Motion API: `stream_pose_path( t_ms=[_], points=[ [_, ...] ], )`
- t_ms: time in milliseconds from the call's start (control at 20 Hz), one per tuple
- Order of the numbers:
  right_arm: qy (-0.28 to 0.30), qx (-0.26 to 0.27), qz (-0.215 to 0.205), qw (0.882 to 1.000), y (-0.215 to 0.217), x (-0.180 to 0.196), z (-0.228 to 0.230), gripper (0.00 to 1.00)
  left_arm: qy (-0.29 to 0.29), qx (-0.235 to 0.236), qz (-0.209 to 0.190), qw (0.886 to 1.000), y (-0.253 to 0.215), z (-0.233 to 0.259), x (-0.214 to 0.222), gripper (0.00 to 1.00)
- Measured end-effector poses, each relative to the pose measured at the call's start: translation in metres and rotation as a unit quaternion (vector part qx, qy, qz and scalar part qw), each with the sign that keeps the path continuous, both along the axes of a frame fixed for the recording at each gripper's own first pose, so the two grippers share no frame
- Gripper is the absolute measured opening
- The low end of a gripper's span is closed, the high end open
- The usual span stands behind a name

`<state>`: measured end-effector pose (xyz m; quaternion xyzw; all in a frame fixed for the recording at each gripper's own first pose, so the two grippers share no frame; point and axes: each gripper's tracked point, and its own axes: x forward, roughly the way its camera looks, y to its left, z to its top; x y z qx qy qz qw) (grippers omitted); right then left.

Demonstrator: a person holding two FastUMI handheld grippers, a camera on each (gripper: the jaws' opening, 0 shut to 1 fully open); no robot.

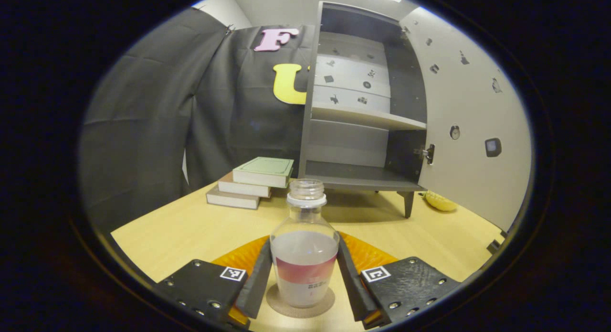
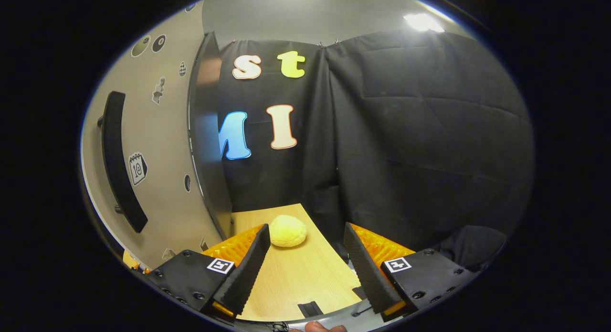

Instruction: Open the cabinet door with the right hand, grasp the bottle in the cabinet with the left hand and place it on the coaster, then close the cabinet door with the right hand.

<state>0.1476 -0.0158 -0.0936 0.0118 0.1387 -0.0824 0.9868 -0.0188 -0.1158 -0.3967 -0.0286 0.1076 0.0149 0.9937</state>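
Clamped between the left gripper's [image 1: 304,279] jaws, a clear uncapped plastic bottle with a pink-and-white label [image 1: 304,255] stands upright on a round brown coaster [image 1: 300,304] on the pale wooden surface [image 1: 191,227]. Behind it the grey cabinet [image 1: 363,117] stands with its door [image 1: 472,126] swung wide. Right gripper [image 2: 305,265] jaws are spread, near the door's black handle [image 2: 117,160].

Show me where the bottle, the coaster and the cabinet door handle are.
bottle [image 1: 304,255]: left gripper view, on its body.
coaster [image 1: 300,309]: left gripper view, on its front rim.
cabinet door handle [image 2: 119,165]: right gripper view, mid-bar.
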Motion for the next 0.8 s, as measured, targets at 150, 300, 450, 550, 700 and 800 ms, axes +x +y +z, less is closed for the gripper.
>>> stream_pose_path(
  t_ms=[150,300,450,550,700,800],
  points=[
    [0.006,0.002,0.000,1.000,0.000,0.002,-0.006,0.98,0.005,0.012,-0.005,1.000,-0.005,0.000,-0.006,0.72],
    [0.017,0.005,0.003,1.000,0.003,0.005,-0.012,0.98,0.017,0.006,-0.001,1.000,-0.003,-0.005,-0.016,0.73],
    [0.024,0.008,0.007,1.000,0.005,0.006,-0.016,0.98,0.019,0.011,0.000,1.000,-0.005,-0.003,-0.018,0.76],
    [0.025,0.007,0.010,1.000,0.007,0.005,-0.016,0.98,0.031,0.014,0.004,0.999,-0.003,-0.007,-0.017,0.75],
    [0.030,0.002,0.018,0.999,0.012,-0.002,-0.017,0.98,0.032,0.013,0.015,0.999,0.004,0.002,-0.019,0.85],
    [0.034,-0.003,0.019,0.999,0.010,-0.010,-0.018,0.98,0.021,0.002,0.016,1.000,0.004,0.021,-0.021,0.85]
  ],
)
